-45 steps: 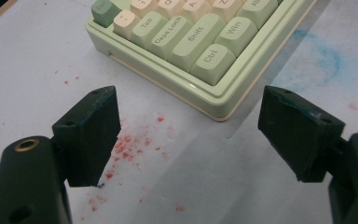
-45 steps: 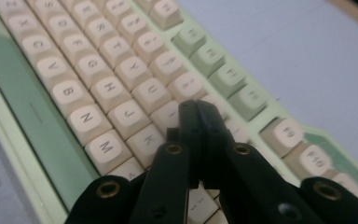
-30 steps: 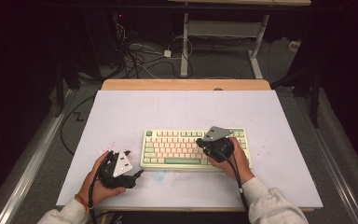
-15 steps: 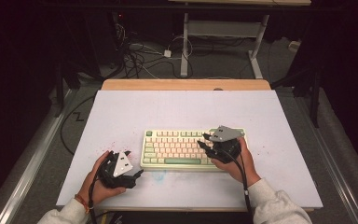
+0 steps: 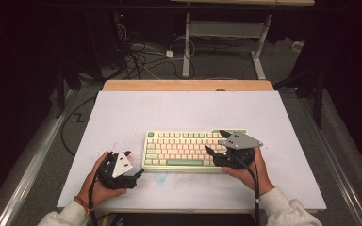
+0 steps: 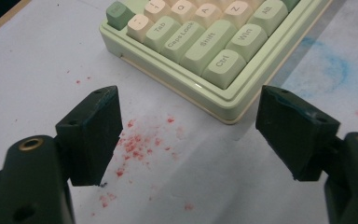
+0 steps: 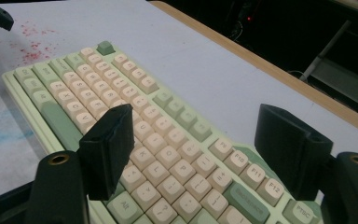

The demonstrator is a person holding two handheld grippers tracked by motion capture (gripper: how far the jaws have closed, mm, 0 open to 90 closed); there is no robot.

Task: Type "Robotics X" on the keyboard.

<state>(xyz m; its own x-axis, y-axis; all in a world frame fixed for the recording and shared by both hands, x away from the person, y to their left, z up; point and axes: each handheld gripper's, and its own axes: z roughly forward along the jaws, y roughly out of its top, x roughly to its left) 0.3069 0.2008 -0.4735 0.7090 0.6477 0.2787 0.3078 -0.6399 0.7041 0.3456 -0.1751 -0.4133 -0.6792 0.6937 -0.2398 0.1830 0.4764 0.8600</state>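
My right gripper (image 7: pixel 193 144) has just been opening over the mechanical keyboard (image 5: pixel 184 148), nothing between (left gripper (image 6: pixel 189 128) released, beside it).

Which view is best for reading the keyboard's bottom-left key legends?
The left gripper view: the keyboard corner is close and sharp, with Tab, Caps Lock, Shift, Ctrl and Win readable. The right gripper view shows most of the keys at a slant, legends small. The high view shows the whole keyboard, legends unreadable.
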